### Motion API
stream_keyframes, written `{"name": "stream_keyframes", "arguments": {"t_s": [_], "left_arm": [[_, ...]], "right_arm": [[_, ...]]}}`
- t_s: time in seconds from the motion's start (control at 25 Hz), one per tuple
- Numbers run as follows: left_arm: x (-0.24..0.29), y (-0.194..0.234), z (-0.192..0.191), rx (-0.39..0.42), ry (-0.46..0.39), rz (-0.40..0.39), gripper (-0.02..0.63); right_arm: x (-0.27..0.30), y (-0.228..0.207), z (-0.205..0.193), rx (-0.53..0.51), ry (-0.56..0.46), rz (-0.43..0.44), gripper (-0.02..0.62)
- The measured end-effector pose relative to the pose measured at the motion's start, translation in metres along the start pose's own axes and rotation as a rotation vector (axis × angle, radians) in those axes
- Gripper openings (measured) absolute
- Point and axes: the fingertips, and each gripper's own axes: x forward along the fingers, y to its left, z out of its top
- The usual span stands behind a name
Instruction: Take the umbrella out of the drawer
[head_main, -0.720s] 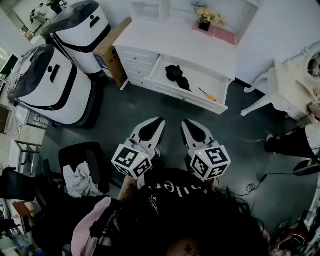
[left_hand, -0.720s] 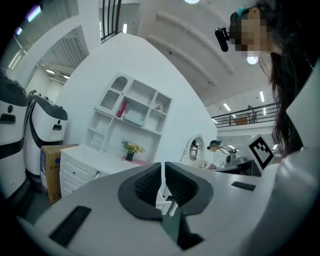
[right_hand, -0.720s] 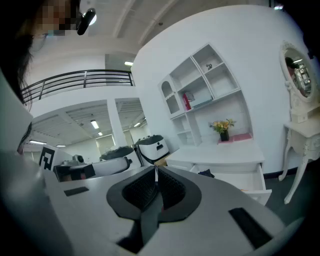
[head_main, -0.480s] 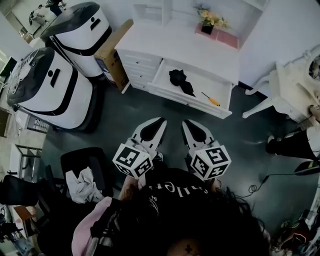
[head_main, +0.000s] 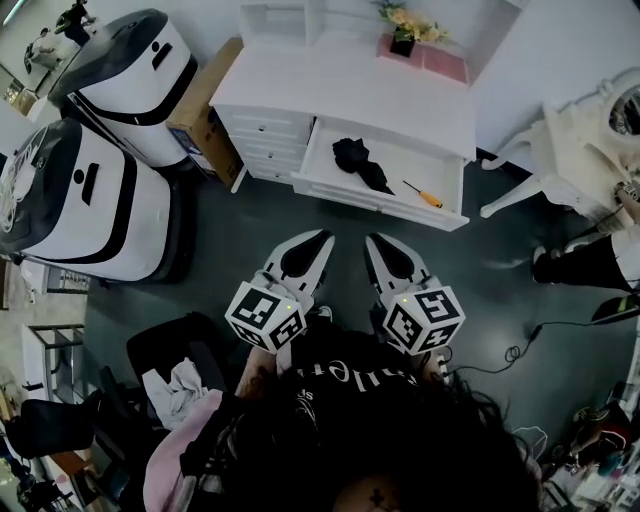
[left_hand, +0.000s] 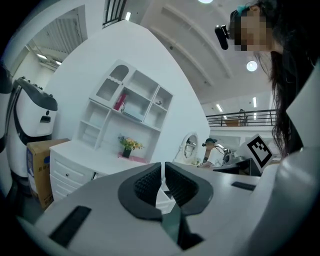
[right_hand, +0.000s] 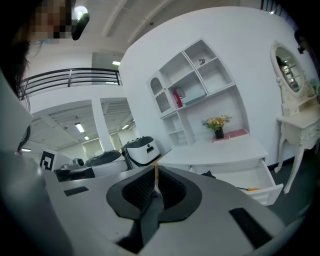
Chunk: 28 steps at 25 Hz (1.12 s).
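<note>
**Just ahead: umbrella (head_main: 358, 162) is lying in the open drawer (head_main: 447, 170) while both grippers are being held short of it**

Seen from the head view, the black folded umbrella is resting on the floor of the drawer, left of its middle. The drawer is pulled out from a white dresser (head_main: 330, 90). The umbrella's long axis is running on a slant, with the bunched bulk toward the dresser and the thinner end pointing toward the drawer's front and right. It is lying forward of both grippers, well apart from them, with bare dark floor and the drawer's front rim between.

The left gripper (head_main: 322, 238) is being held clenched on nothing, only a thin slit showing between its pads. The right gripper (head_main: 372, 243) is likewise pressed closed and empty. Neither is touching anything. The right one is judged slightly nearer the umbrella's thin end, the left one nearer its bulk.

An orange-handled screwdriver (head_main: 424, 194) is lying in the same drawer, near the umbrella's thin end but apart from it. A cardboard box (head_main: 205, 120) and two large white machines (head_main: 90, 190) are standing to the left. A white vanity table (head_main: 570, 150) is standing to the right, and flowers (head_main: 400, 30) are sitting on the dresser top. Nothing is blocking the straight path; only the drawer's front rim is judged to need clearing from above.
</note>
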Motion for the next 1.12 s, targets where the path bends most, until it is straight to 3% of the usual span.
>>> {"name": "stream_keyframes", "arguments": {"t_s": [0.36,0.56,1.12], "left_arm": [[0.020,0.042,-0.013,-0.050,0.047,-0.035,0.034],[0.040,0.049,-0.015,-0.056,0.058,-0.046,0.033],[0.143,0.087,-0.005,-0.048,0.037,0.123,0.034]], "right_arm": [[0.027,-0.016,-0.015,0.013,0.056,-0.090,0.055],[0.040,-0.030,-0.014,0.017,0.081,-0.090,0.055],[0.103,-0.133,0.034,-0.024,0.139,0.034,0.055]]}}
